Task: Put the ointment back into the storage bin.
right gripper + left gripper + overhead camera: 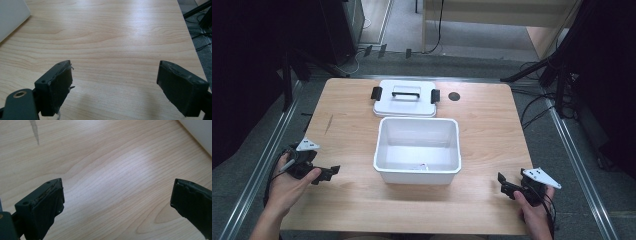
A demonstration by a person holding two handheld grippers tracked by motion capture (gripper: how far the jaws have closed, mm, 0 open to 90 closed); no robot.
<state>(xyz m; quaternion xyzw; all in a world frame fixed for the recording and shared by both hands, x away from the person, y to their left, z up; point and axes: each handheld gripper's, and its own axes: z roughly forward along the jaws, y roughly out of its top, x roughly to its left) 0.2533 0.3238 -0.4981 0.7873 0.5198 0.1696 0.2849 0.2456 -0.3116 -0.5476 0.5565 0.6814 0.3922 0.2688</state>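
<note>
left gripper [329, 172]: black body, grey three-cornered plate, black cable | right gripper [503, 185]: same build, brass-ringed hole seen | forearms: no sleeves worn

overhead light falls bright on the wooden table [492, 145], leaving the room's edges nearly black. a pale sheen streaks the wood in both gripper views, whose near black jaws look soft.

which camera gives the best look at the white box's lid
The high view: the lid lies whole on the table just behind the open box, with its handle and both black clips clear. The two gripper views catch just a white edge, apparently the box, not the lid.
</note>
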